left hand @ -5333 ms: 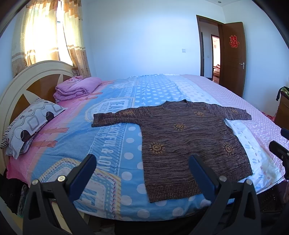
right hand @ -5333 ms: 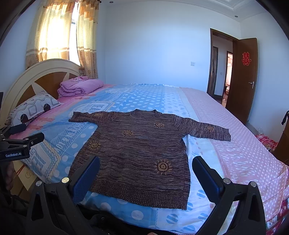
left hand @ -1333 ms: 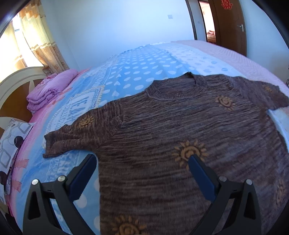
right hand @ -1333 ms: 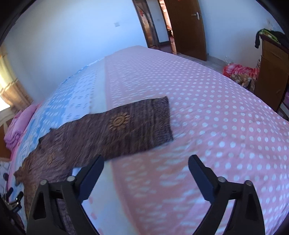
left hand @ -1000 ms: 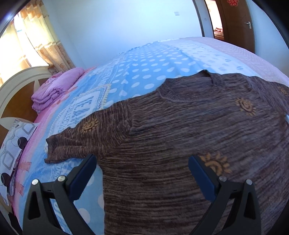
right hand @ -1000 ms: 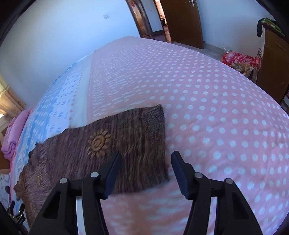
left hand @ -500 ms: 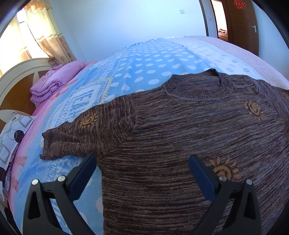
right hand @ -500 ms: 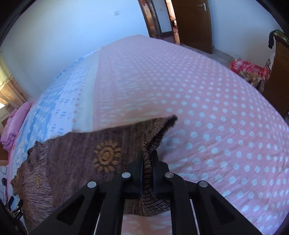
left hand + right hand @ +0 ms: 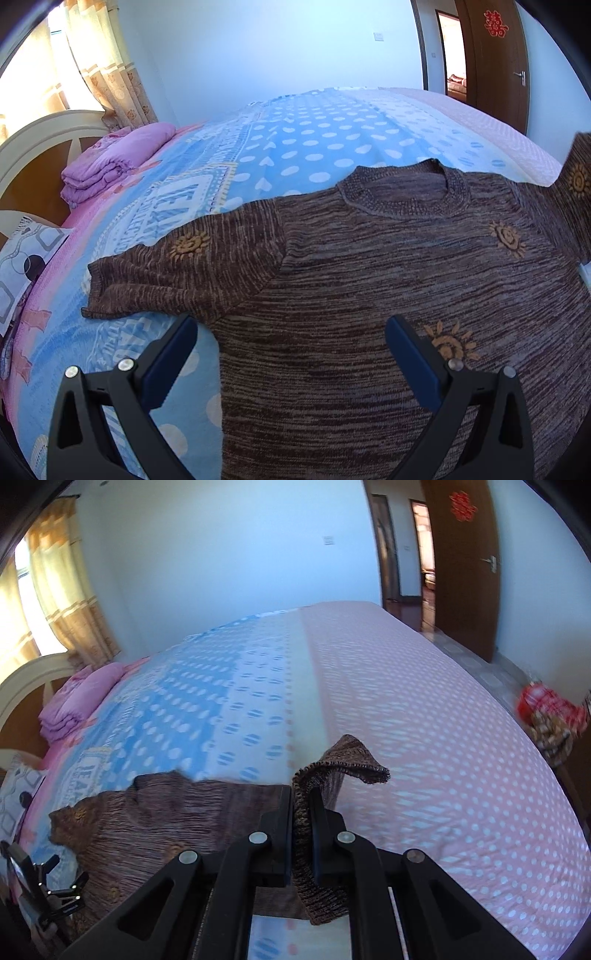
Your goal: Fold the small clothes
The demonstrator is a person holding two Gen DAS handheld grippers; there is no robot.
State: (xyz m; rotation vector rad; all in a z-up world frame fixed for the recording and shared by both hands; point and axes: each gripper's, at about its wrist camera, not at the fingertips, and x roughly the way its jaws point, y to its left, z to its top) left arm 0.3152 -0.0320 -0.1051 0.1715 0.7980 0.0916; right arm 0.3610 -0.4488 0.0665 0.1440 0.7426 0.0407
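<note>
A brown knitted sweater (image 9: 369, 280) with orange sun motifs lies flat on the bed (image 9: 295, 147), neck away from me. Its left sleeve (image 9: 177, 273) is stretched out to the left. My left gripper (image 9: 291, 339) is open and hovers just above the sweater near the left armpit. My right gripper (image 9: 301, 801) is shut on the cuff of the right sleeve (image 9: 340, 771) and holds it lifted off the pink dotted sheet. The lifted sleeve also shows at the right edge of the left wrist view (image 9: 576, 177). The sweater body (image 9: 155, 823) lies to the left.
A folded purple blanket (image 9: 114, 162) and a patterned pillow (image 9: 22, 258) lie by the headboard (image 9: 40, 147) at the left. A brown door (image 9: 495, 59) stands open at the far right. Red clothes (image 9: 546, 716) lie on the floor right of the bed.
My right gripper has shut on the right sleeve's cuff and lifted it, carrying it towards the sweater body. My left gripper stays open above the left armpit.
</note>
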